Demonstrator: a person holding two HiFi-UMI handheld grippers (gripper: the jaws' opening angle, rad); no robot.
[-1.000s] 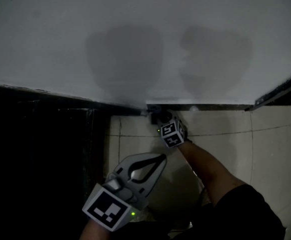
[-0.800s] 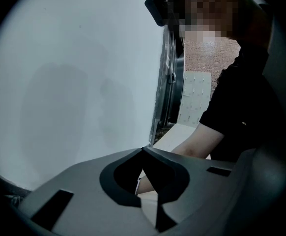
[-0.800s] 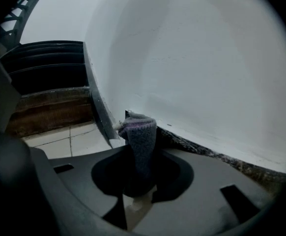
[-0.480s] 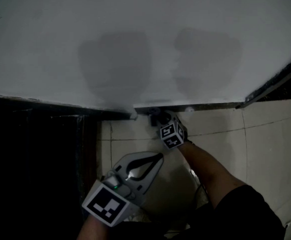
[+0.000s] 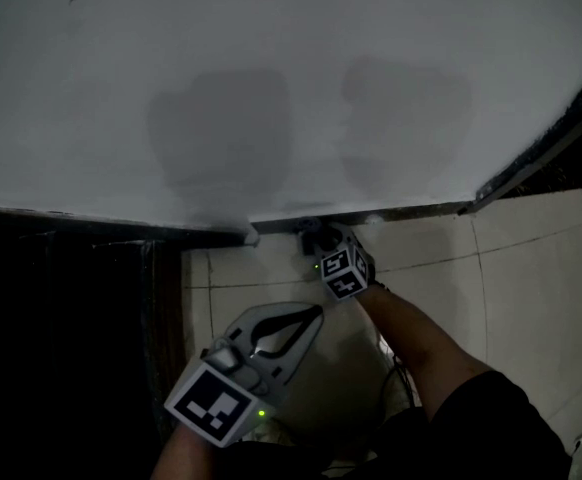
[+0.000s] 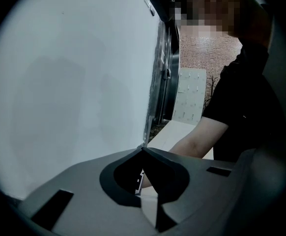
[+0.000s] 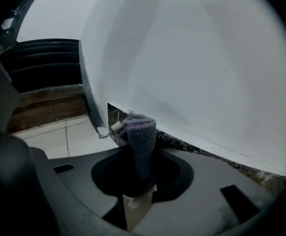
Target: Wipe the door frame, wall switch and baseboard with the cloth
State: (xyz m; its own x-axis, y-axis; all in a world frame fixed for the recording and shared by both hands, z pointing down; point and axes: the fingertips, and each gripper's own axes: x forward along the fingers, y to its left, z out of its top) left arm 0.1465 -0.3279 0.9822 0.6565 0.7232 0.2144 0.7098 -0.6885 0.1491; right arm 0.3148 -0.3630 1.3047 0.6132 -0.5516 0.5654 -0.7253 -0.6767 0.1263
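The right gripper (image 7: 136,180) clamps a folded grey cloth (image 7: 140,140), seemingly purple-banded at its top. The cloth stands up at 12 o'clock, against the dark baseboard (image 7: 208,154) below the white wall (image 7: 192,58). The left gripper (image 5: 322,312), at 7 o'clock from it in the head view, has its jaws together, empty.
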